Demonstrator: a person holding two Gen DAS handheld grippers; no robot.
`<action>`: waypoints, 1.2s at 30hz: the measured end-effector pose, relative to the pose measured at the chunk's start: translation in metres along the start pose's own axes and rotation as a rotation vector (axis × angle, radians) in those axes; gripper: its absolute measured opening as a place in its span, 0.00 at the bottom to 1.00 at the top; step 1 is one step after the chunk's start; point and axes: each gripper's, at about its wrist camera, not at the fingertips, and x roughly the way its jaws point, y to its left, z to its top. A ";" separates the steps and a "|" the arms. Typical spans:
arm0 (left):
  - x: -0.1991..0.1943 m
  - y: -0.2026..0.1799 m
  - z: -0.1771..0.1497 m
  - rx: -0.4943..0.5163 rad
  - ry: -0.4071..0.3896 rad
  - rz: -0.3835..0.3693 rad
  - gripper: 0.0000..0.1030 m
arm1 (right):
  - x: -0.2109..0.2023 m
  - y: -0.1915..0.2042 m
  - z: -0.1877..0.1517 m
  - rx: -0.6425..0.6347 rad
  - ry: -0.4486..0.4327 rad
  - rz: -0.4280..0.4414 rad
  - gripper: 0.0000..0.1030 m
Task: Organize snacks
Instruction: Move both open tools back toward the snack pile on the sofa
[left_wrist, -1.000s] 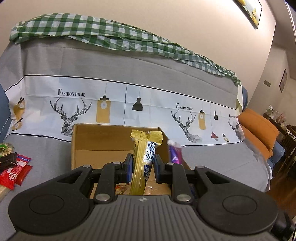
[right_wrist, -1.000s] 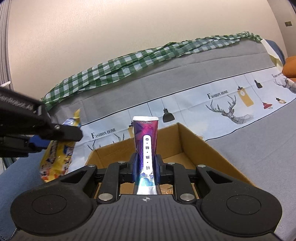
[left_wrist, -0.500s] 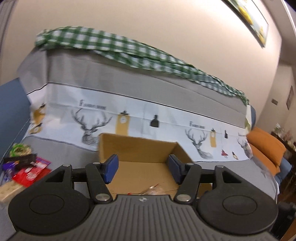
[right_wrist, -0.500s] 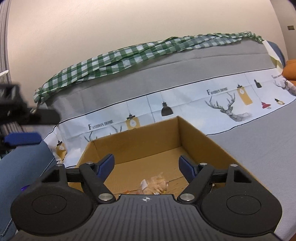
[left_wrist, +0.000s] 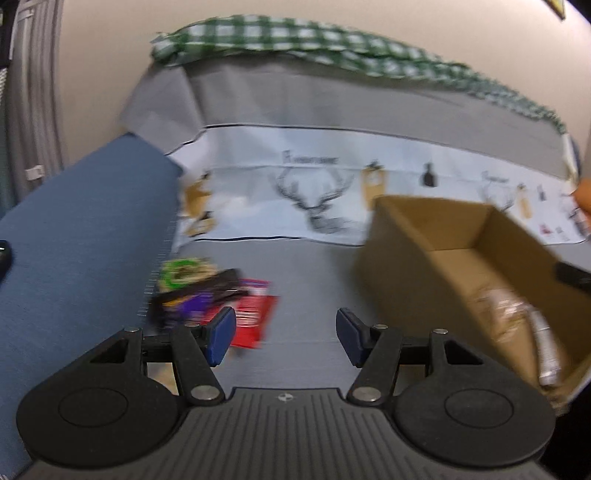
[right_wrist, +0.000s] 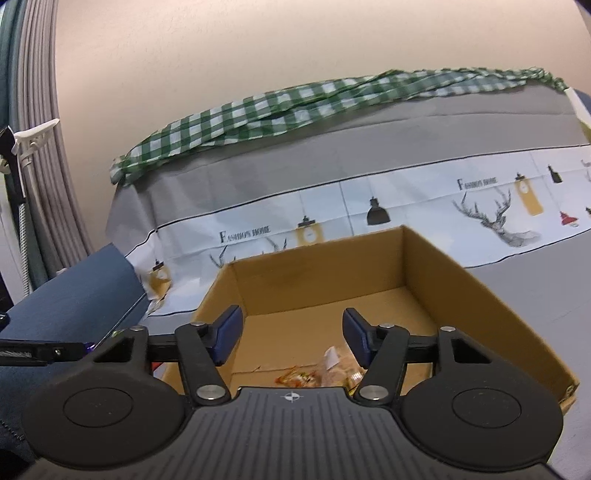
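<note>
An open cardboard box (right_wrist: 436, 273) stands on the grey sofa cover; it also shows in the left wrist view (left_wrist: 413, 251), at the right. Snack packets (right_wrist: 325, 373) lie on its floor. A pile of loose snacks (left_wrist: 207, 299), red, purple and green, lies on the cover left of the box. My left gripper (left_wrist: 286, 338) is open and empty, above the cover between the pile and the box. My right gripper (right_wrist: 291, 338) is open and empty over the box's near left part. The left wrist view is blurred.
A blue cushion (left_wrist: 74, 236) lies at the left. The sofa back carries a deer-print cover (right_wrist: 406, 206) and a green checked cloth (right_wrist: 295, 107). A curtain (right_wrist: 44, 184) hangs at the far left. The left gripper's arm (right_wrist: 40, 350) shows at the left edge.
Both grippers have let go: the yellow packet and the purple packet are gone from the fingers, which stand open. The left gripper has swung left toward the snack pile.
</note>
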 end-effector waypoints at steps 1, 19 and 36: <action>0.006 0.008 -0.003 0.000 0.004 0.012 0.64 | 0.001 0.002 0.000 -0.002 0.005 0.001 0.60; 0.103 0.038 -0.020 -0.043 0.247 0.184 0.72 | 0.010 0.036 -0.016 -0.146 0.068 0.001 0.60; 0.079 0.080 -0.021 -0.379 0.147 -0.301 0.48 | 0.005 0.081 -0.012 -0.214 0.068 0.106 0.60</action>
